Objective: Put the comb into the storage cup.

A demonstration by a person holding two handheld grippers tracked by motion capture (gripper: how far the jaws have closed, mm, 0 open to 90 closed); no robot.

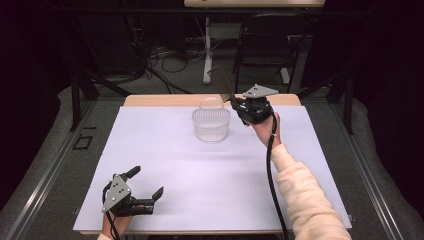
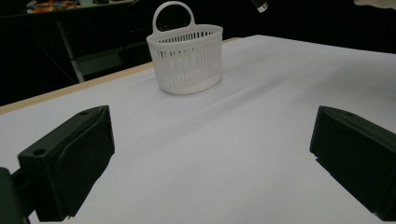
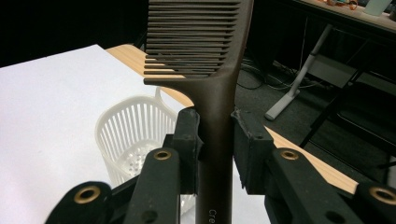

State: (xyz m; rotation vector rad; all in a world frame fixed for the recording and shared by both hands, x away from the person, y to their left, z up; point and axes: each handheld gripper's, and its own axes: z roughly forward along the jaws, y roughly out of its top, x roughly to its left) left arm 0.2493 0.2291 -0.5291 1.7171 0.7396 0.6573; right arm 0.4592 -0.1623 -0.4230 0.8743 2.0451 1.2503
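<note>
Clamped on the comb (image 3: 212,107), our right gripper (image 1: 243,106) holds it raised beside the basket (image 1: 211,125) — picked up, not yet dropped in — while our left gripper (image 1: 145,187) rests wide, empty.

Bright tabletop, dark surroundings, soft shadows

A white slotted plastic basket with a loop handle (image 1: 211,124) stands on the white-covered desk (image 1: 200,175), toward its far edge. Just right of it, a dark brown plastic comb (image 3: 205,56) sits raised between the right gripper's (image 1: 235,100) jaws. The left gripper (image 1: 145,187) rests at the near left corner, well apart.
</note>
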